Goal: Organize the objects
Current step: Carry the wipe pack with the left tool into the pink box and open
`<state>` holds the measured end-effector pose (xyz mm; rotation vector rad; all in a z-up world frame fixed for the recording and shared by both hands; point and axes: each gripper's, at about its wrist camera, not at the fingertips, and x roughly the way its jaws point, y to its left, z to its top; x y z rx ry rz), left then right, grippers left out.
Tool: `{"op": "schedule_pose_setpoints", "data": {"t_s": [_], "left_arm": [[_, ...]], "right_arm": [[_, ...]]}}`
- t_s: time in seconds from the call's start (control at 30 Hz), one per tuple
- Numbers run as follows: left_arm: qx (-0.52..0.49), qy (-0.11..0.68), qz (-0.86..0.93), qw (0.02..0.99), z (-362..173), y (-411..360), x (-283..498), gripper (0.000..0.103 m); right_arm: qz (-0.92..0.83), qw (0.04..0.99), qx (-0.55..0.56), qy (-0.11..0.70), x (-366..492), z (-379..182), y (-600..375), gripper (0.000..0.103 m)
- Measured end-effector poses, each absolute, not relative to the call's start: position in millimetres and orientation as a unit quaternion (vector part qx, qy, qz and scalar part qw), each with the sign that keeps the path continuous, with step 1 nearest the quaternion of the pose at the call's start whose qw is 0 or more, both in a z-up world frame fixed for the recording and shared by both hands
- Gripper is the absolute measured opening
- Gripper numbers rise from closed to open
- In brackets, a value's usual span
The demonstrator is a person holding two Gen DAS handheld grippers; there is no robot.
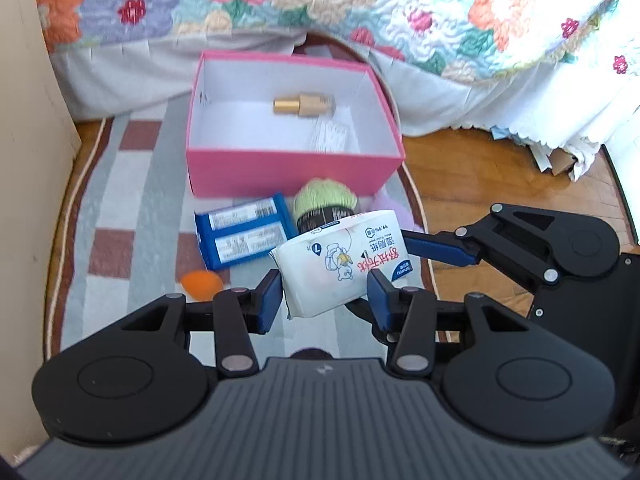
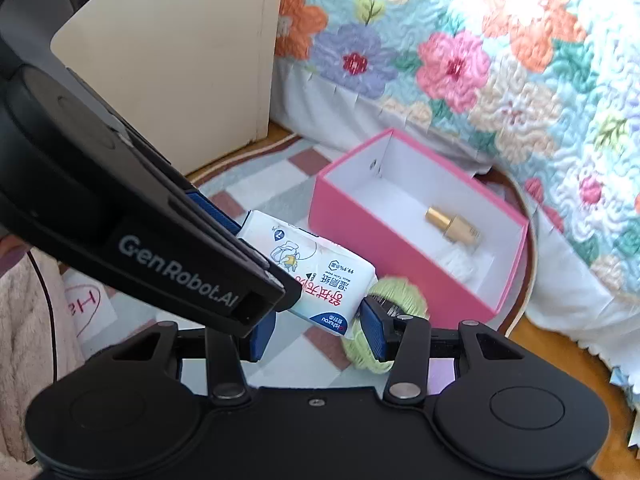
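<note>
White wipes pack (image 1: 340, 264), lower centre of frame, off the rug, in front of the pink box (image 1: 294, 176). Left gripper (image 1: 324, 298) and right gripper (image 2: 316, 330) both clamp it. Soft, light, slippery film; looks best gripped mid-body, not seams.

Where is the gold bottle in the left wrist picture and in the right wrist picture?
Left wrist view: the gold bottle lies on its side inside the pink box, above centre of the picture, near the box's far wall.
Right wrist view: the gold bottle lies in the same pink box, right of centre.
Shared landmark: the white wipes pack, in front of the box in both views.
</note>
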<state>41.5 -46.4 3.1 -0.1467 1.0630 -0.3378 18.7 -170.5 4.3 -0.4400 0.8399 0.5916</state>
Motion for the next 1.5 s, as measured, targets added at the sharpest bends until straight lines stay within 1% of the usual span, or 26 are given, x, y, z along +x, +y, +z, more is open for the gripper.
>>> {"op": "schedule_pose_setpoints", "data": {"t_s": [0.23,0.57,0.73,0.83,0.97,1.13,1.4,1.5], "left_arm": [[-0.069,0.482,-0.161,0.859,28,-45,54,0.045],[-0.045,0.447,-0.148,0.881,60,-48,99,0.044],[-0.046,0.445,-0.147,0.882,59,-45,139,0.044],[-0.052,0.455,-0.143,0.877,41,-46,171,0.044],[-0.063,0.491,-0.137,0.858,8,-48,219,0.044],[-0.059,0.518,-0.135,0.842,-25,-57,267,0.045],[-0.068,0.56,-0.132,0.815,-96,-74,332,0.044],[-0.083,0.567,-0.132,0.809,-120,-75,347,0.044]], "right_arm": [[0.274,0.857,-0.214,0.379,30,25,-165,0.052],[0.276,0.869,-0.204,0.357,77,43,-164,0.053],[0.275,0.873,-0.205,0.346,108,44,-165,0.053],[0.276,0.872,-0.177,0.363,143,34,-170,0.054],[0.279,0.863,-0.139,0.398,190,4,-179,0.054],[0.273,0.855,-0.122,0.424,236,-28,-186,0.054],[0.241,0.83,-0.03,0.502,309,-101,-211,0.053],[0.227,0.823,-0.021,0.521,323,-125,-212,0.053]]}}
